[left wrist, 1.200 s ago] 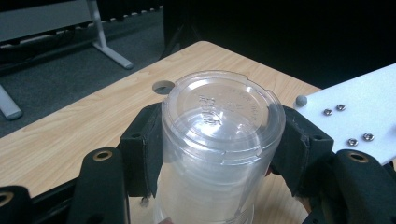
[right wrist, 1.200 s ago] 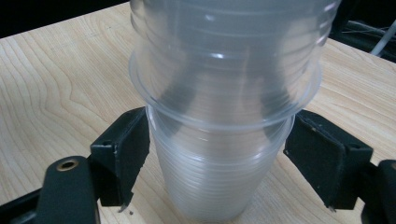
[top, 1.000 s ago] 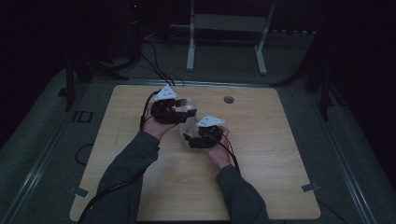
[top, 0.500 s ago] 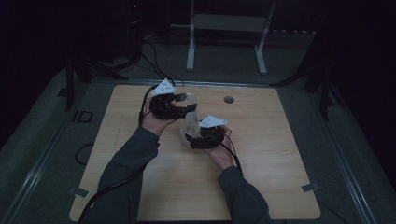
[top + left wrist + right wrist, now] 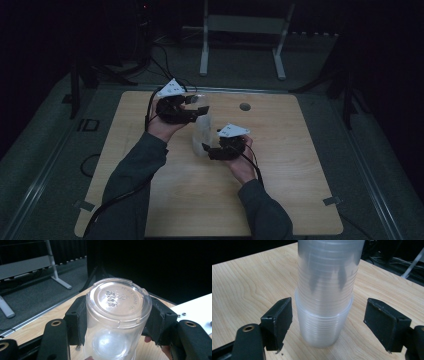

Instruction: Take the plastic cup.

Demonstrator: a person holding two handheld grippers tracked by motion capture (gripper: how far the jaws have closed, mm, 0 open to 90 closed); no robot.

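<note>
From above, a stack of clear cups [image 5: 202, 134] stands upside down mid-surface [image 5: 280, 200]. The left gripper [image 5: 196, 107] is up at its top; the right gripper [image 5: 209, 150] sits low at the base.

Left gripper view now: the black pads [image 5: 79, 322] are pressed against both sides of the top cup [image 5: 117, 312], just under its embossed bottom, so those jaws are clenched on it. The wall looks thin and see-through. I'd call it very light, springy, easy to dent and a bit slick, so a gentle squeeze near the stiffer bottom ring seems the right hold.

Right gripper view: the jaws stand released, one either side of the stack [image 5: 325, 297] and clear of it, level with the stepped rim where one cup nests over the next. That ridged band looks like the firmest spot for pinning the lower cups down. Nested plastic tends to stick, so expect some drag.
</note>
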